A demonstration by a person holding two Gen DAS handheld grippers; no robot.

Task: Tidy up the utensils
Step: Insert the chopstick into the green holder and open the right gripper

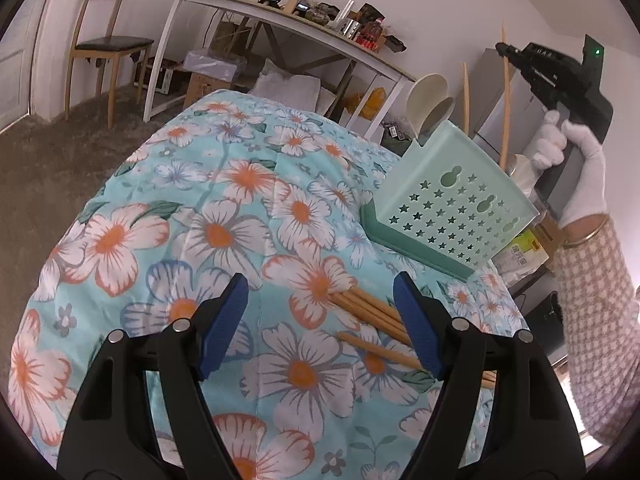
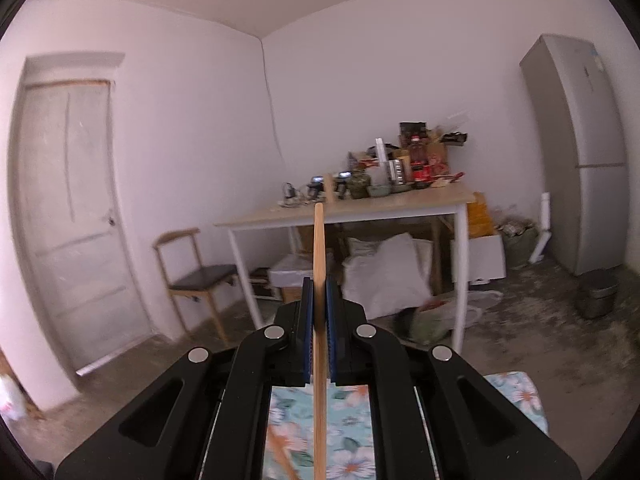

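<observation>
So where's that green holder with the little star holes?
In the left wrist view, the green holder stands on the floral cloth at the right, just beyond the loose chopsticks and beside the gloved right hand.

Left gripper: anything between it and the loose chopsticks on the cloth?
Nothing visible. The left gripper stands open just above the floral cloth, and the loose chopsticks lie bare beside and under its right-hand finger. The green holder sits farther back, clear of the path.
</observation>
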